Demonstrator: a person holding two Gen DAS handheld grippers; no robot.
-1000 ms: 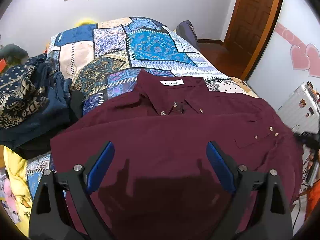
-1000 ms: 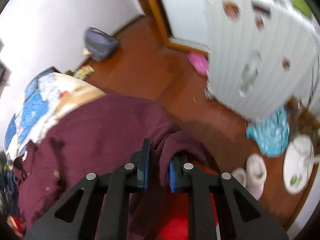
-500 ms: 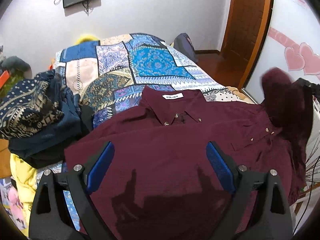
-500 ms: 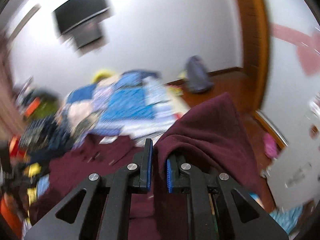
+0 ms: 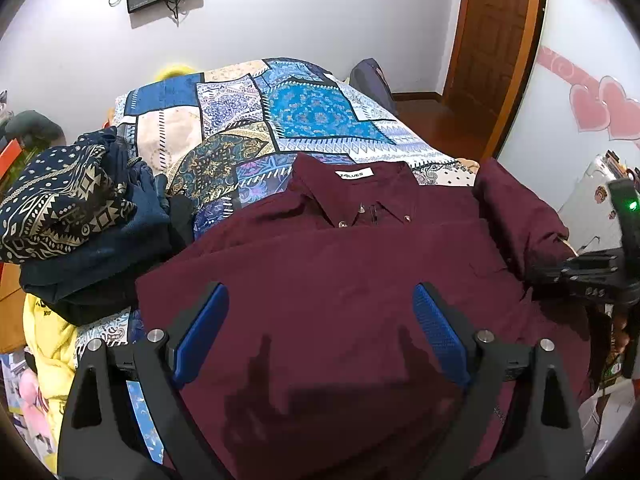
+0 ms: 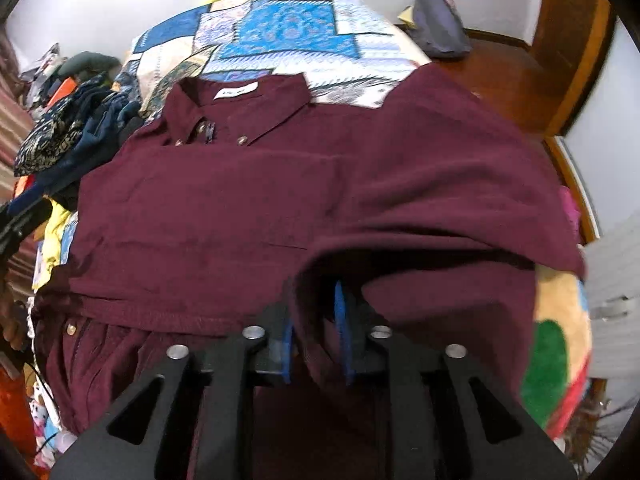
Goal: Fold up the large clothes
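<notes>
Fabric of the dark maroon button-up shirt (image 6: 256, 208) sits between the blue pads of the right hand-held gripper (image 6: 314, 334), whose jaws are opening, probably to drop the sleeve it has carried across the body as a fold. At six o'clock in the left wrist view, the left hand-held gripper (image 5: 320, 332) hovers spread wide and empty over the shirt's front. The shirt lies collar-up toward twelve o'clock on the blue patchwork bedspread (image 5: 304, 116); a heap of dark patterned clothes (image 5: 76, 220) waits at nine o'clock.
</notes>
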